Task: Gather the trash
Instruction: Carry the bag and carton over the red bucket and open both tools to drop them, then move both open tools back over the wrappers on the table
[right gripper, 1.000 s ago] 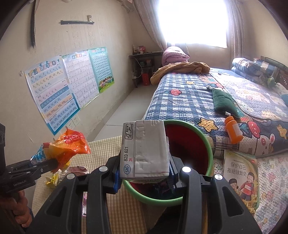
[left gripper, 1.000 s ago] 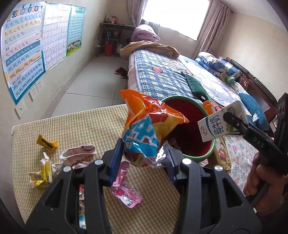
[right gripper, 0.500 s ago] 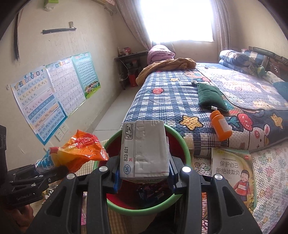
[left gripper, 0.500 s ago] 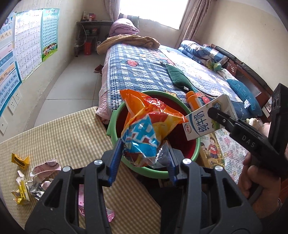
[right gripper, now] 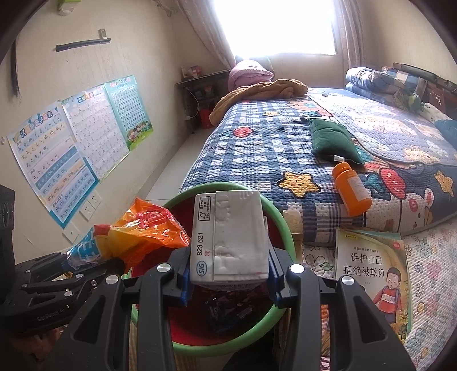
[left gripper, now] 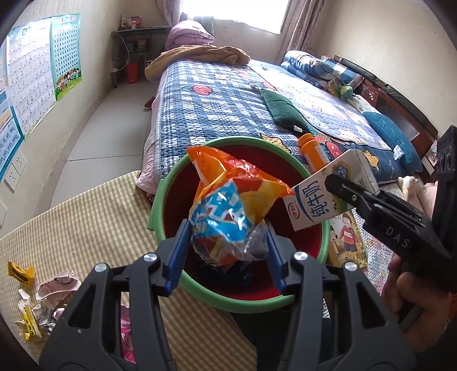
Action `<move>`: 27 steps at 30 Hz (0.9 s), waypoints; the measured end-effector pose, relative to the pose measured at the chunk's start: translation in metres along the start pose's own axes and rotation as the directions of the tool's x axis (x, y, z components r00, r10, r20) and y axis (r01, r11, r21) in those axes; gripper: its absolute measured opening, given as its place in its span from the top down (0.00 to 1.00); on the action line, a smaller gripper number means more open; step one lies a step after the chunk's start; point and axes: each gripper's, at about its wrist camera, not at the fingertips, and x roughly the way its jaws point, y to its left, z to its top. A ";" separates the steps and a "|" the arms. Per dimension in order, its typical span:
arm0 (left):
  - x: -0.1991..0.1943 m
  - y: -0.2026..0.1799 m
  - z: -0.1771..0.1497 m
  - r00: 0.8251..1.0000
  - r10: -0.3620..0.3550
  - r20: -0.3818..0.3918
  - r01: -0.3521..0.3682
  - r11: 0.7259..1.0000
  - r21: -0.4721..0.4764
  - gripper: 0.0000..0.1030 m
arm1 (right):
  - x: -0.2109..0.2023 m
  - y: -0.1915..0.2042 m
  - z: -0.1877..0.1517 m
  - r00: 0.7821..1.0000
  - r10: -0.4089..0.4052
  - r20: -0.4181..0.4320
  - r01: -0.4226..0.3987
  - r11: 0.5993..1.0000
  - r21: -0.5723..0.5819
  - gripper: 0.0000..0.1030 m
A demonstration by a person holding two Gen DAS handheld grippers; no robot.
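2 claws hang over the green-rimmed red bin (left gripper: 160,199): left claw (left gripper: 225,242) clenches a crinkled orange-blue snack bag (left gripper: 231,205), right claw (right gripper: 230,268) a white milk carton (right gripper: 228,239). Released unevenly, either could glance off the rim onto the checked surface (left gripper: 94,217).

Lighting: daylight, bright, entering through the window (right gripper: 274,27) at 12 o'clock in both views; the pane is blown out to plain white in the right wrist view, with haze spreading onto the curtains (right gripper: 205,31) beside it.
Glare: specular glints on the crinkled snack bag (left gripper: 228,211) and on the screw heads of the left gripper (left gripper: 225,251).
Shadows: soft; the inside of the bin (left gripper: 160,205) is dark.
Distortion: strong fisheye; walls and bed (right gripper: 257,148) bow outward, black vignette at all corners.
Focus: centre sharp, slight softness toward the rim.
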 end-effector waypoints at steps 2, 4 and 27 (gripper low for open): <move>0.000 0.004 0.001 1.000 0.006 0.010 -0.006 1.000 -0.011 0.36 | 0.001 0.001 0.001 1.000 -0.009 0.006 0.009 1.000 -0.005 0.49; -0.002 0.009 0.003 0.999 0.025 0.022 -0.025 1.000 -0.019 0.20 | 0.001 0.001 0.001 1.000 -0.014 0.009 0.014 1.000 -0.007 0.39; -0.107 0.096 -0.046 0.983 0.156 0.095 -0.136 0.974 -0.182 0.05 | -0.038 0.081 -0.019 0.999 0.038 0.019 -0.036 0.996 -0.077 0.07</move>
